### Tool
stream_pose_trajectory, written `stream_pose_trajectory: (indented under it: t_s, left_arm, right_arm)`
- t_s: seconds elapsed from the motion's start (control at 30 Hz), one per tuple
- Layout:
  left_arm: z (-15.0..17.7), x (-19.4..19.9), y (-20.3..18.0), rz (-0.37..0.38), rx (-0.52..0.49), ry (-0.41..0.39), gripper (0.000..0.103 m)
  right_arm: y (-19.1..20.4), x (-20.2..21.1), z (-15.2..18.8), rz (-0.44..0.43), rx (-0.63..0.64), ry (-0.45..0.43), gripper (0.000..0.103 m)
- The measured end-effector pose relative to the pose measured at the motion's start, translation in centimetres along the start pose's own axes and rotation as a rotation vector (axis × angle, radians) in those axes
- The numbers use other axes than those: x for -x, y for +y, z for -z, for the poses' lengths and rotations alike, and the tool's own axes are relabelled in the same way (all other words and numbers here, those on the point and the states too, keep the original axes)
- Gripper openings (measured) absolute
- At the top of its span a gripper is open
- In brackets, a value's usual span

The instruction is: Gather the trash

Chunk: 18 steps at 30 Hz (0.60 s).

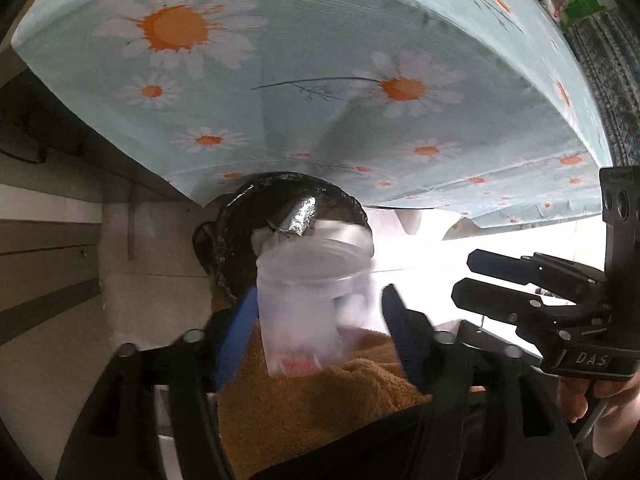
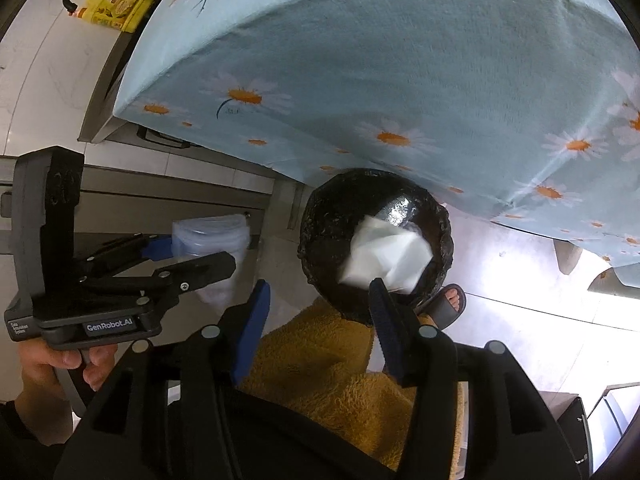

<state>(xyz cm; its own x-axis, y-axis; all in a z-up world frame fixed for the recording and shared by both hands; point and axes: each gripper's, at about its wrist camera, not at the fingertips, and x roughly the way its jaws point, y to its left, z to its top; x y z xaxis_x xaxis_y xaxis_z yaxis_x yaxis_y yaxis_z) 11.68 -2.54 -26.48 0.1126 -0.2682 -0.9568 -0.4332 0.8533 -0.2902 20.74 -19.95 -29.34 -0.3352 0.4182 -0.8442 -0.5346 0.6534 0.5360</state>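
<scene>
A: Daisy-print blue cloth (image 1: 320,60) hangs over the desk just ahead of both claws, pale floor tiles below. How far along is the trash?

B: Near the drop, I judge. Ahead of the right claw (image 2: 316,312) and just below it sits the black-lined bin (image 2: 332,220), and a crumpled white paper (image 2: 386,254) lies in its mouth, blurred, beside the tip of one blue pad. That claw's fingers stand apart with nothing between them, so the paper looks let go.

A: And the other piece?

B: A clear plastic cup stack (image 1: 316,276), soft and cloudy with red print at its lower end, sits between the fingers of the left claw (image 1: 318,320). Its fingers are about half spread; one pad is at the plastic, the other clear of it, so no real grip. The bin lies just beyond the cups.

A: Left to do?

B: The cups have to land inside. Any more litter I can't see.
</scene>
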Motion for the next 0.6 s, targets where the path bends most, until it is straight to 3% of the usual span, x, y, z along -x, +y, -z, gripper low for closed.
stream_pose_trajectory:
  t_s: [0.6]
  left_arm:
    - [0.0, 0.8, 0.0, -0.006, -0.001, -0.024, 0.065]
  right_arm:
    - [0.7, 2.0, 0.5, 0.001, 0.017, -0.030, 0.053]
